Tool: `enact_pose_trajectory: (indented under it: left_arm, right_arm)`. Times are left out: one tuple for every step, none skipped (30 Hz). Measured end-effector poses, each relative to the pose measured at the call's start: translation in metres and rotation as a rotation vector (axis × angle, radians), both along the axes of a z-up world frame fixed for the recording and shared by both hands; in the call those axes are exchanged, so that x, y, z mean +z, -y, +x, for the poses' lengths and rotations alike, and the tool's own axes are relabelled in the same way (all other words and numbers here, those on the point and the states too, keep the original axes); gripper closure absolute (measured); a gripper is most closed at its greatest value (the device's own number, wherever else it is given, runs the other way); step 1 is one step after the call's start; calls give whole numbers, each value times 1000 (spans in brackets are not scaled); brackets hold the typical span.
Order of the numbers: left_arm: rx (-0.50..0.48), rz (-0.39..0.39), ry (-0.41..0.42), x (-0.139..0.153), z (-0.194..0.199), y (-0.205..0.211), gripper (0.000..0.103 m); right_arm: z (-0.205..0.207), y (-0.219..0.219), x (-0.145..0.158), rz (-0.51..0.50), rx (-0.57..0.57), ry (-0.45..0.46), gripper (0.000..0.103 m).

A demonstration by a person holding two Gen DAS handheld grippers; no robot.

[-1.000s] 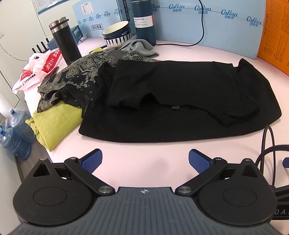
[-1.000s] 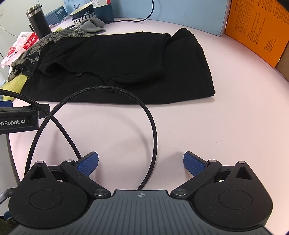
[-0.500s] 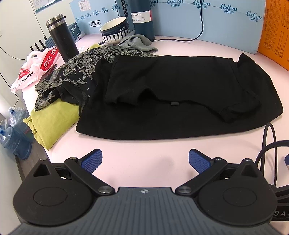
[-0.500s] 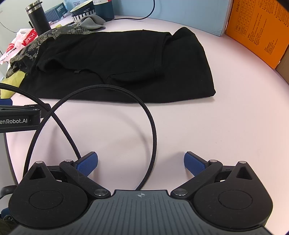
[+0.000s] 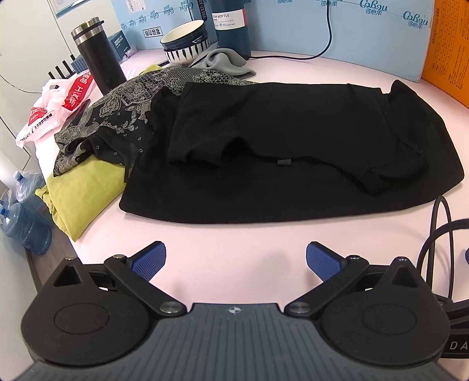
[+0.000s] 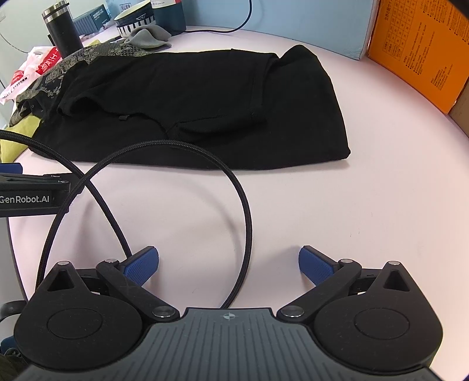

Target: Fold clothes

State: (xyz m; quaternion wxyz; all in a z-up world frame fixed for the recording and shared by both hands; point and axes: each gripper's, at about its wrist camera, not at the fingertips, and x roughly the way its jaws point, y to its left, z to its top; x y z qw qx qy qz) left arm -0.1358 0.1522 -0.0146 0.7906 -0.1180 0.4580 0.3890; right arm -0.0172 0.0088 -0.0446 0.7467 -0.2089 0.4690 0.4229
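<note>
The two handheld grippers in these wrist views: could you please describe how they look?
Both match: the left gripper and right gripper have ribbed grey bodies, black rounded linkages and blue textured fingers. A black braided cable loops ahead of the right one; the left's side reads GenRobot.AI.

- Patterned garment (image 5: 123,108): right part hidden under the black shirt (image 5: 293,140).
- Yellow-green cloth (image 5: 82,187): mostly hidden beneath the patterned garment.
- Orange box (image 6: 419,49), right of the black shirt: cut off by the frame; print too small to read.

"GenRobot.AI" on left gripper (image 6: 32,192) (seen sideways), "BOTTLE" on dark flask label (image 5: 230,18)
</note>
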Motion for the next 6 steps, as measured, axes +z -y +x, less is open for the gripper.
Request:
enact_pose_trajectory:
  left_arm:
    - [0,0,-1,0,0,0,0]
    - [1,0,-3,-1,0,0,0]
    - [1,0,-3,-1,1,0,0]
    - [0,0,-3,-1,1,-1,0]
    - [0,0,-3,-1,1,-1,0]
    - [-1,0,-4,-1,2,-1,0]
  right_arm:
    - [0,0,0,-1,2,3,0]
    - [0,0,0,-1,4,5,0]
    - [-1,0,-1,-2,9,9,0]
    - [-1,-1,-1,-3,13,13,0]
    - [-1,0,-1,1,17,13,0]
    - [0,1,-1,5,20,13,0]
